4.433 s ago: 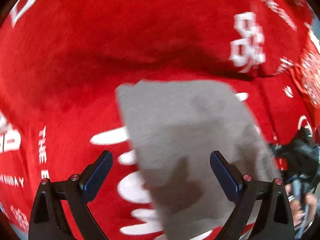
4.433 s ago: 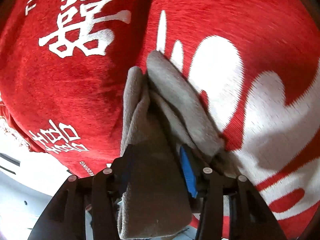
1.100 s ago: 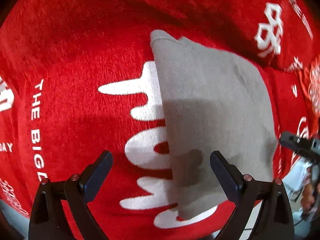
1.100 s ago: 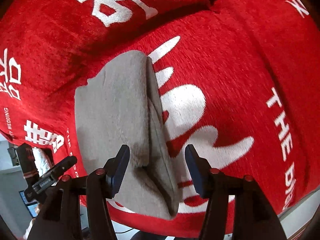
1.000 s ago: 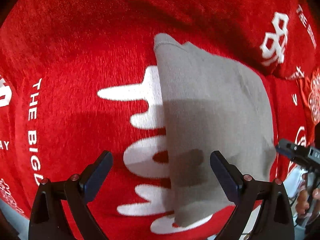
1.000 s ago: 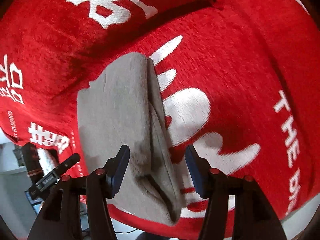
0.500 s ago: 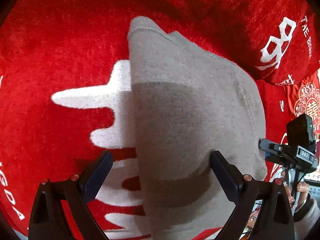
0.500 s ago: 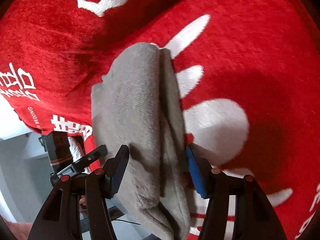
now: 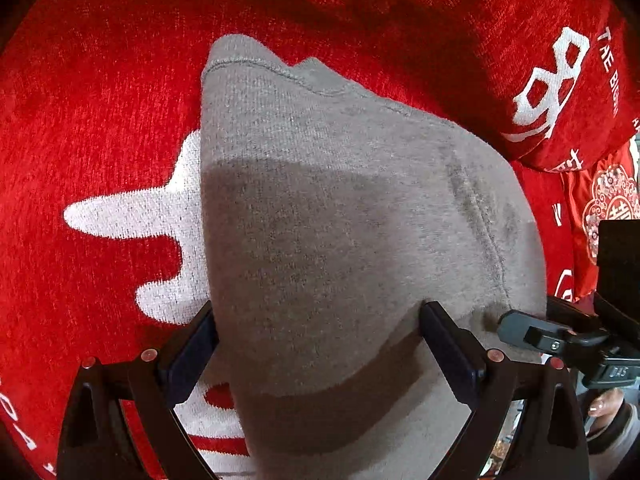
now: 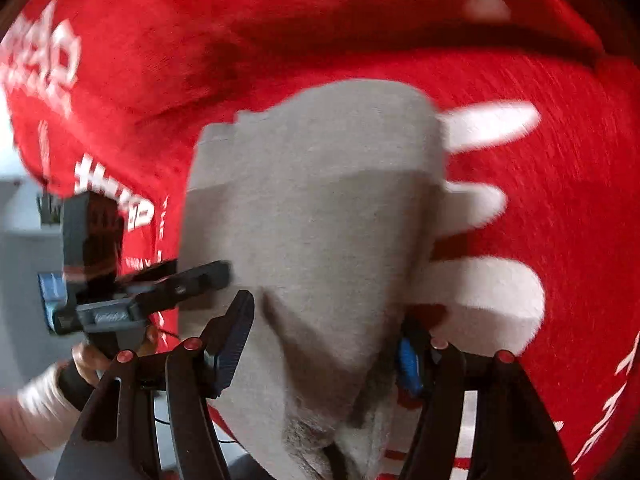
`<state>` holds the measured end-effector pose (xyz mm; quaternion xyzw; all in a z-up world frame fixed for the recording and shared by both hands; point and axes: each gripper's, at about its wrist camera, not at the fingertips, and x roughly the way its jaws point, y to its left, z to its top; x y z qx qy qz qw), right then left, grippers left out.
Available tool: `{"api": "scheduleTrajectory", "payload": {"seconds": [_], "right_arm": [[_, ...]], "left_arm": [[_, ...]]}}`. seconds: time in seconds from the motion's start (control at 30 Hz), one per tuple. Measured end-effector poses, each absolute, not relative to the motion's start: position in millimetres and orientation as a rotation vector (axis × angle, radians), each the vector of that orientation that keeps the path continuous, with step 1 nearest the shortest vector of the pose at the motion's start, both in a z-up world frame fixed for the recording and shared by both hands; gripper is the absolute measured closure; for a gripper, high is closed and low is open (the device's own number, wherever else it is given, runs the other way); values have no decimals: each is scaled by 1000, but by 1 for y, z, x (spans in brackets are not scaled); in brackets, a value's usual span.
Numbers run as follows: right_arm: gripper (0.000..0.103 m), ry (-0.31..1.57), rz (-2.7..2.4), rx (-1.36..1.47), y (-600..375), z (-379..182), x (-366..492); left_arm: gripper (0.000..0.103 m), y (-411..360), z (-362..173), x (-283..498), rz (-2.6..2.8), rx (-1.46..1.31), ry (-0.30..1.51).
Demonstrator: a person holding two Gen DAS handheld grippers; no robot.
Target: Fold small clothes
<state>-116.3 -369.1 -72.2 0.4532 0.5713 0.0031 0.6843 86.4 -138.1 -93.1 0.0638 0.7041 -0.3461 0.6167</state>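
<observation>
A folded grey knit garment [image 9: 340, 220] lies on a red blanket with white lettering [image 9: 100, 120]. My left gripper [image 9: 320, 344] is open, its jaws straddling the garment's near edge close above it. My right gripper [image 10: 324, 344] is also open, its jaws on either side of the garment [image 10: 320, 208] at the near end; this view is motion-blurred. Each gripper shows in the other's view, the right one in the left wrist view [image 9: 560, 340] and the left one in the right wrist view [image 10: 140, 288].
The red blanket [image 10: 400, 32] covers a cushioned surface with folds and a raised ridge behind the garment. The surface's edge and a pale room lie at the far left of the right wrist view [image 10: 24, 240].
Both grippers have come down closer to the grey garment, which now fills more of each view. The right gripper has swung round and opened wider about the garment's end.
</observation>
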Motion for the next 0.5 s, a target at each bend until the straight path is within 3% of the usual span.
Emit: {"api": "scheduleTrajectory", "payload": {"seconds": [0.17,0.37,0.5], "right_arm": [[35,1222,69,1229,-389,-91,-146],[34,1218,153,1269,-372,-102,-128],[26,1204,160,1249,-359,-103,-106]], "left_arm": [[5,-128,-90,89,-799,167,1617],[5,-135,-92,87,-802,168,1618],[5,-137,-91,85,-800,174,1618]]}}
